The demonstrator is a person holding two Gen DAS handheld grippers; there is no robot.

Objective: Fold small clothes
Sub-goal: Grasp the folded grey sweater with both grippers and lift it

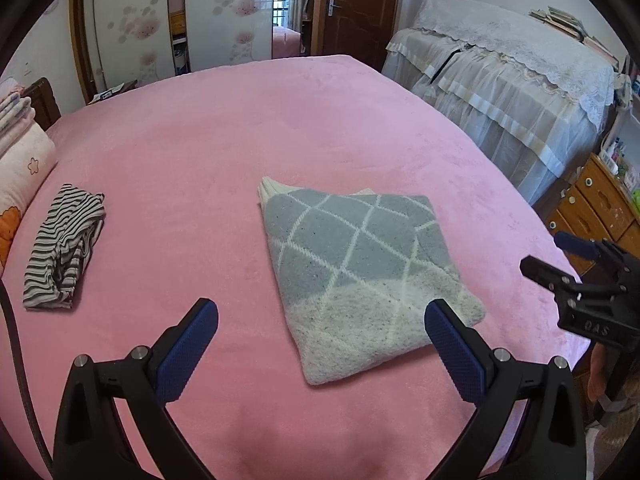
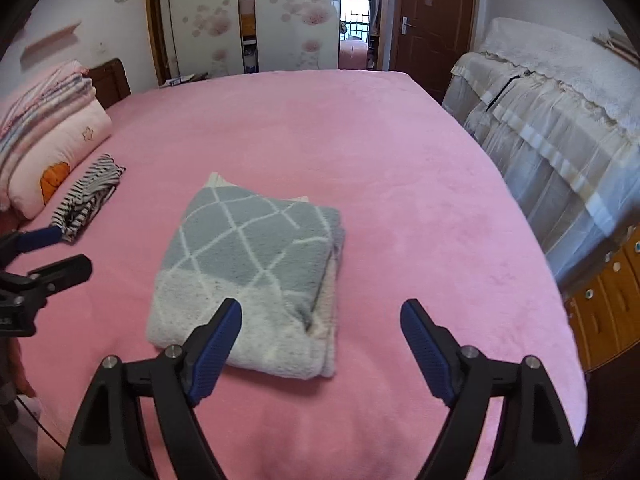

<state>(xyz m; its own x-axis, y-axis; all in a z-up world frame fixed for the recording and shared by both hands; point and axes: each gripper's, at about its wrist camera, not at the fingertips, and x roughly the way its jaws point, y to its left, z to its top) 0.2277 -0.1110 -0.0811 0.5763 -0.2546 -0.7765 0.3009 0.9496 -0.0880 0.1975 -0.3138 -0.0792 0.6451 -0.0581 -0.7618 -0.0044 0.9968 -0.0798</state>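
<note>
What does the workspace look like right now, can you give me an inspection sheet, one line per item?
Surface: pink fleece bedspread, smooth, covering the bed.
Job's things: grey diamond-pattern knit garment folded into a flat rectangle at centre; striped garment folded loosely, lying apart near the pillow.
Clutter: floral pillow with folded blankets stacked on it at the head.
Grippers: left gripper open, nothing between its fingers; right gripper open, empty, above the knit's near edge.
Cables: dark cable along the left edge of the left wrist view.
Surroundings: lace-covered furniture, wooden drawers, wooden door, flowered wardrobe.
</note>
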